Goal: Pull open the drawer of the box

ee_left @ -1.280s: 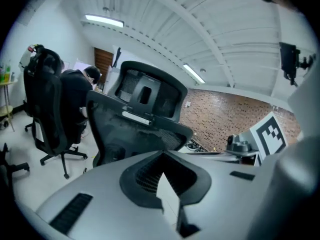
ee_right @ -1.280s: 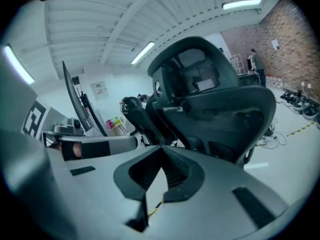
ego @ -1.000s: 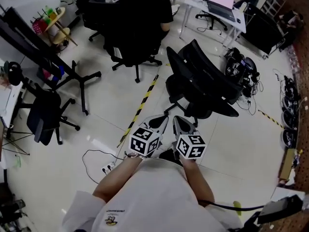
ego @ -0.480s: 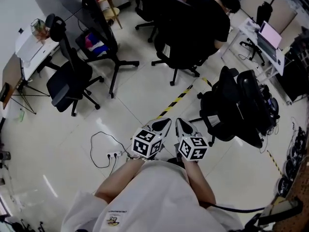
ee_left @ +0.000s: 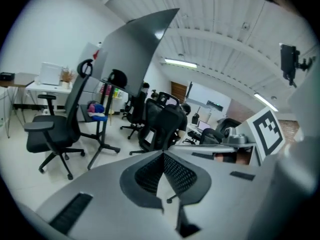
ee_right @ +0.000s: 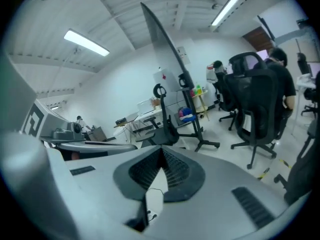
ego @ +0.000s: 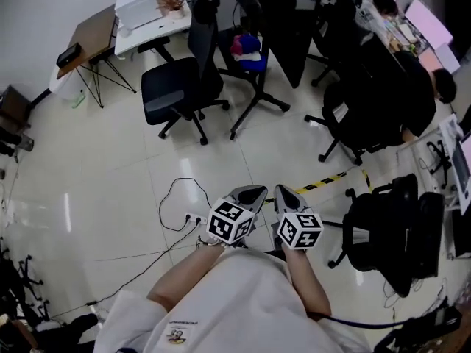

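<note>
- Head view, far left: a brown table (ego: 92, 34) stands by the wall. Beside it is a white desk (ego: 151, 26) carrying a white boxy unit (ego: 138, 4). Whether that unit is the box with the drawer cannot be told, and no view shows a drawer. It lies well apart from both grippers, up and to their left.
- A black office chair (ego: 176, 87) stands between that desk and the grippers. A second chair (ego: 246, 50) next to it has blue and pink things on its seat.
- On the tiled floor (ego: 96, 197), just left of the grippers, lies a white power strip (ego: 193, 218) with a looped cable (ego: 176, 193).
- Left gripper (ego: 254, 193): held out in front of the person's chest. In the left gripper view its jaws (ee_left: 163, 155) meet at the tips, closed with nothing between them.
- Right gripper (ego: 284, 192): just beside the left one and level with it. In the right gripper view its jaws (ee_right: 161, 150) are likewise pressed together and empty.
- Right of the grippers, a strip of yellow-and-black floor tape (ego: 335, 178) crosses the tiles.
- Far right: more black chairs (ego: 394, 230) crowd the floor, and a seated person (ego: 440, 87) is at a desk.
</note>
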A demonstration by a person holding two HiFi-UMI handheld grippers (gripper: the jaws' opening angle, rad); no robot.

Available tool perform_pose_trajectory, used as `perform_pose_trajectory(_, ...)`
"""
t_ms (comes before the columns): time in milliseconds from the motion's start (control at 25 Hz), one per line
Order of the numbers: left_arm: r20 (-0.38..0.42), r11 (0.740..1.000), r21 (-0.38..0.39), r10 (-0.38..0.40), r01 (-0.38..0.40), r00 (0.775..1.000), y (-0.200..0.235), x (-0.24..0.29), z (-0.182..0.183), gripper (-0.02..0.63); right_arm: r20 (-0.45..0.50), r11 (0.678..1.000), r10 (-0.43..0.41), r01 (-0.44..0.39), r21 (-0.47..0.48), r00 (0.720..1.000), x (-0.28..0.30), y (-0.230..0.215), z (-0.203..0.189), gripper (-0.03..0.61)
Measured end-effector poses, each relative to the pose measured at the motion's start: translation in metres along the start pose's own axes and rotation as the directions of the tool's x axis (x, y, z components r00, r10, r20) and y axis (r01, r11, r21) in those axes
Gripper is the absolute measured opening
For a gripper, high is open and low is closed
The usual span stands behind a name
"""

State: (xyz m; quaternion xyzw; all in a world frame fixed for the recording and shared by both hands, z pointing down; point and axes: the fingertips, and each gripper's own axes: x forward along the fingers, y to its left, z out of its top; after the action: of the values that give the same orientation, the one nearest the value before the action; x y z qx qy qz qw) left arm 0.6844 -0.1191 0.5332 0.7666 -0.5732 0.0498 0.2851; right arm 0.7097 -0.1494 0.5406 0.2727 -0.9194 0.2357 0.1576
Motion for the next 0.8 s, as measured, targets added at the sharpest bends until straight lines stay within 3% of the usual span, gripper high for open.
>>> perform_pose_trajectory(200,0.060,0.985,-0.088,0.157,-0.151,0.986,0.066,-0.053,0.007,0.002,-0.066,0.988,0.136,-0.140,-0.067,0.988,0.052,0.068,0.002,-0.012)
perform_pose_trajectory(520,0.111,0.928,-0.233,0.321,-0.290,0.941,0.124,-0.116,-0.003,0.002,-0.185,0.940,0.282,-0.310,-0.141,0.941,0.097,0.145,-0.010,-0.012)
perform_pose_trajectory(680,0.115,0.886,-0.289,0.407,-0.362,0.906,0.148,-0.137,-0.010,0.002,-0.226,0.909,0.341,-0.381,-0.167,0.913,0.112,0.170,-0.013,-0.012)
perform_pose_trajectory(800,0.112,0.836,-0.344,0.489,-0.428,0.865,0.170,-0.161,-0.014,0.002,-0.261,0.884,0.382,-0.433,-0.177,0.887,0.122,0.188,-0.016,-0.012)
